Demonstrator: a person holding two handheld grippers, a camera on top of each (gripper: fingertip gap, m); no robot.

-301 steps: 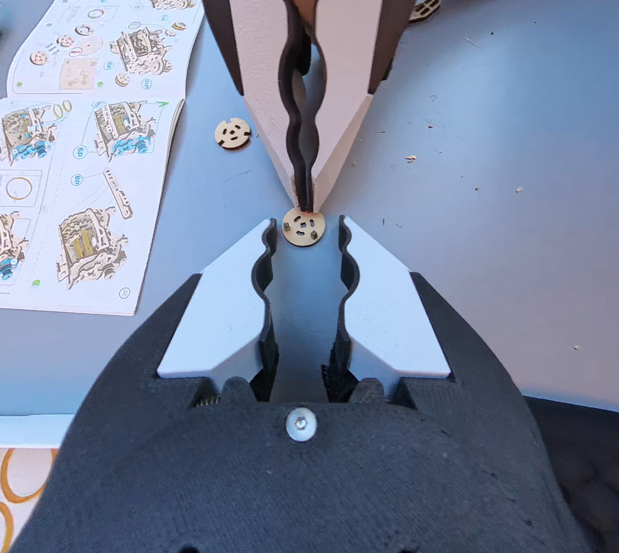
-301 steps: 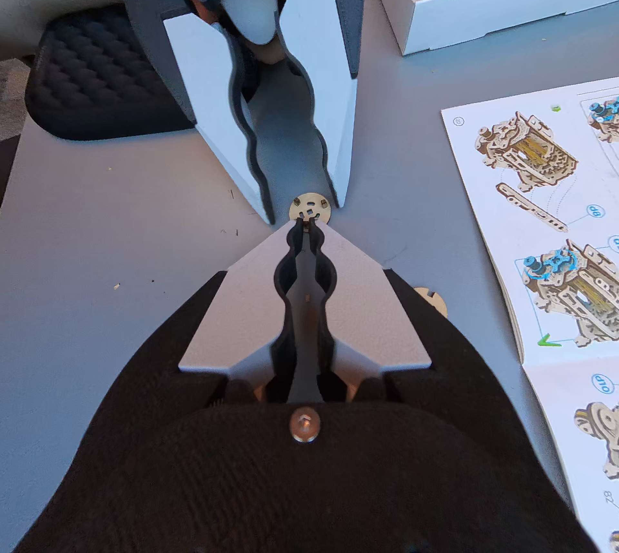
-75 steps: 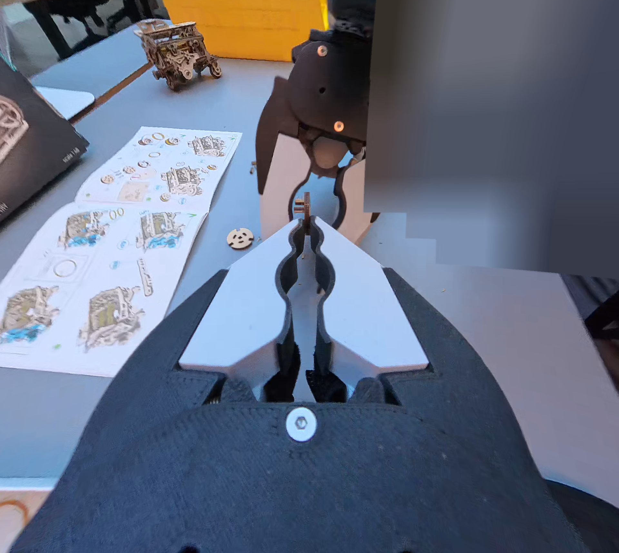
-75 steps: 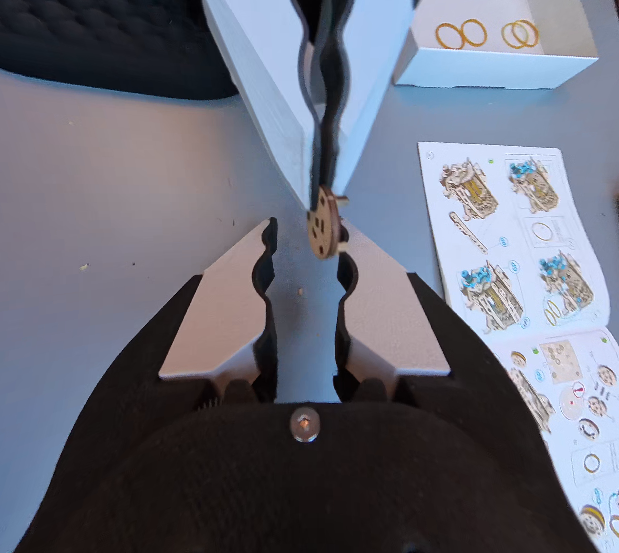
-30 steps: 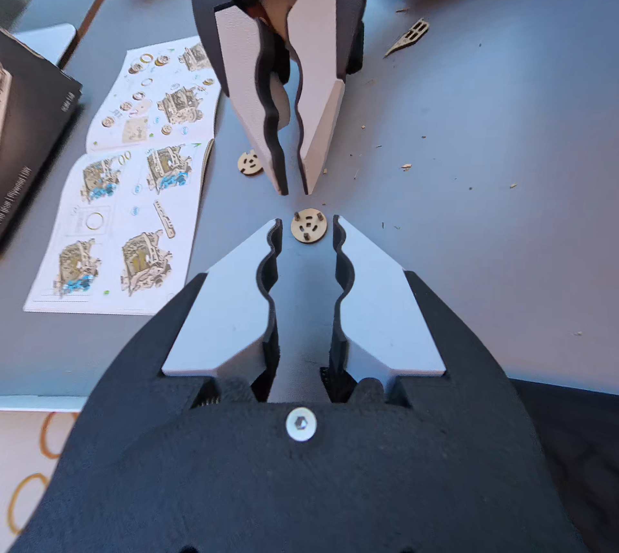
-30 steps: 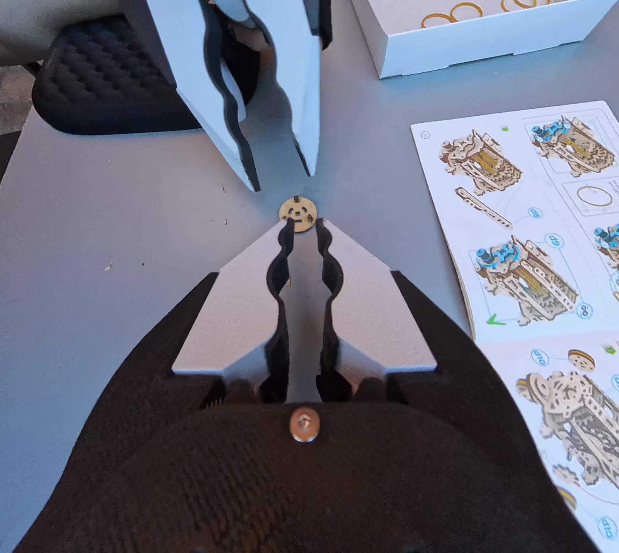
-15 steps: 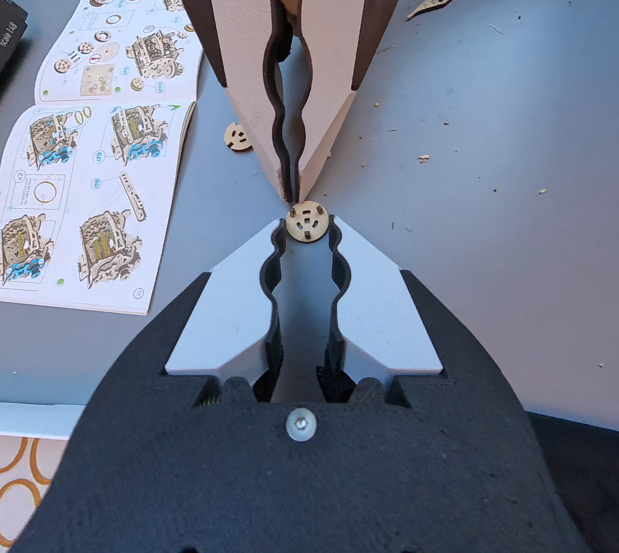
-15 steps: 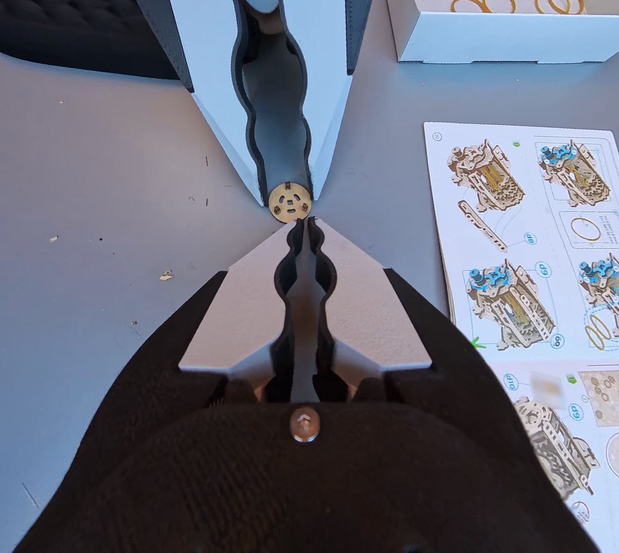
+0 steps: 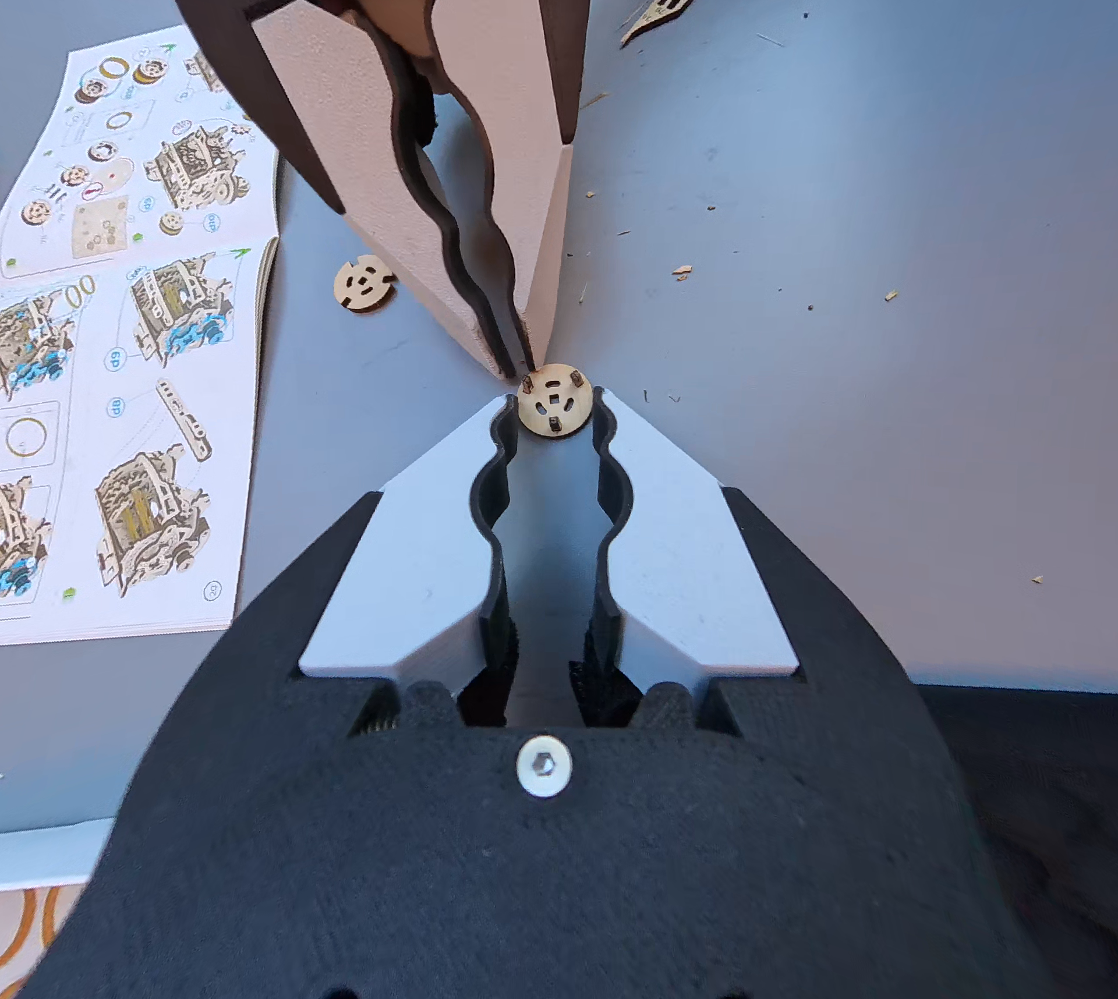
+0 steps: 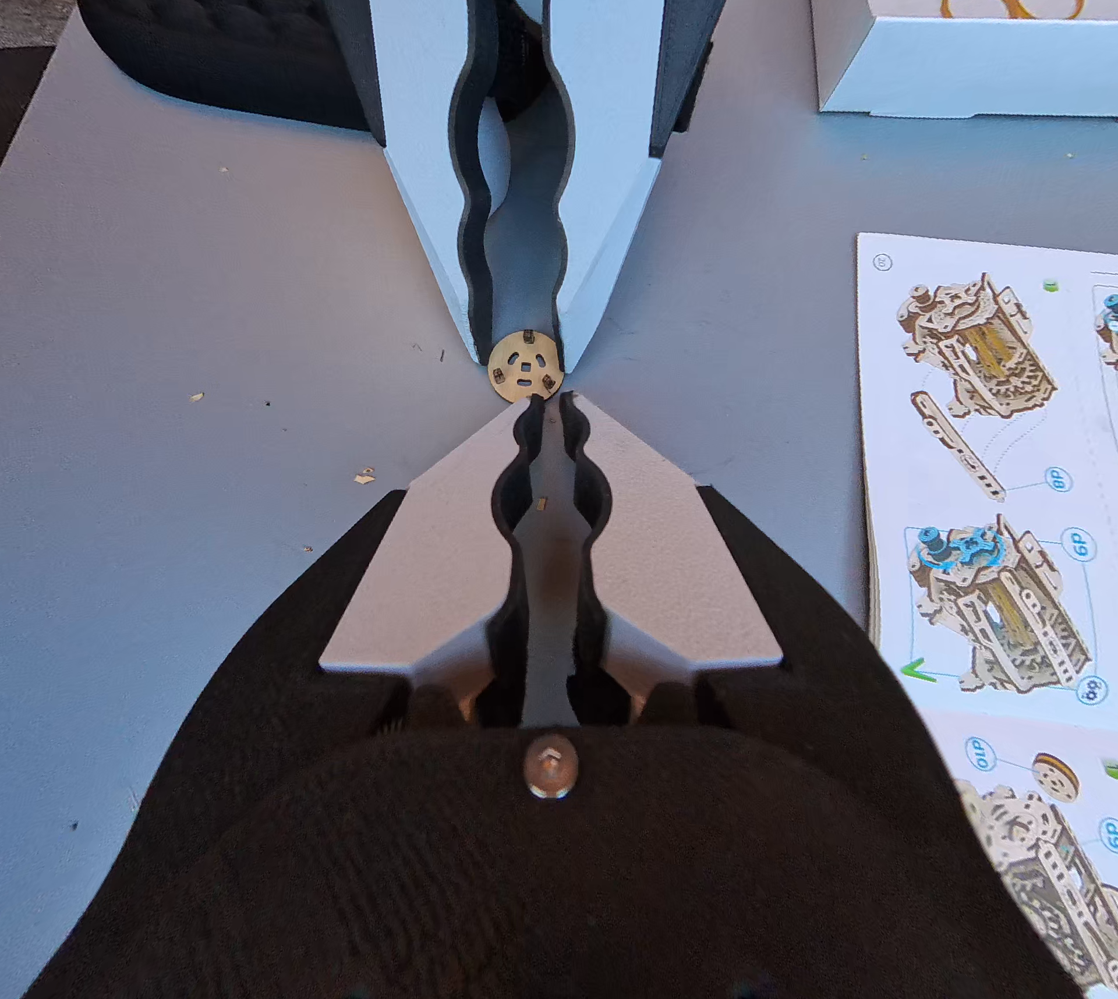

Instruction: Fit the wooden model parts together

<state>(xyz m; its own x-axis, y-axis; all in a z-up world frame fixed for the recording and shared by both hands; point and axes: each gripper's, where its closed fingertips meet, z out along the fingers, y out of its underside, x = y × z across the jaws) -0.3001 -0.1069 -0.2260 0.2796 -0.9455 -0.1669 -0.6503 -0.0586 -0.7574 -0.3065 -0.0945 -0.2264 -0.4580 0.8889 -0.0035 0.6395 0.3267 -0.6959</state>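
Note:
A small round wooden disc with three dark pegs lies flat on the grey table. My left gripper has a fingertip on each side of the disc's rim and is shut on it. The disc also shows in the right wrist view, between the left gripper's tips. My right gripper faces the left one. Its jaws are shut to a narrow slit with nothing seen between them, and its tips touch the disc's edge beside a peg. A second, notched disc lies loose to the left.
An open instruction booklet lies left of the left gripper and also shows in the right wrist view. A white box with rubber bands and a black cushion lie behind. A wooden offcut and chips lie about. My two grippers' fingertips are within a few centimetres of each other. The wooden offcut lies around 15 cm away from my right fingertips.
The right gripper has shut to a slit and come down to the disc's edge. The left gripper has slid forward so the disc sits between its tips, and has narrowed onto it.

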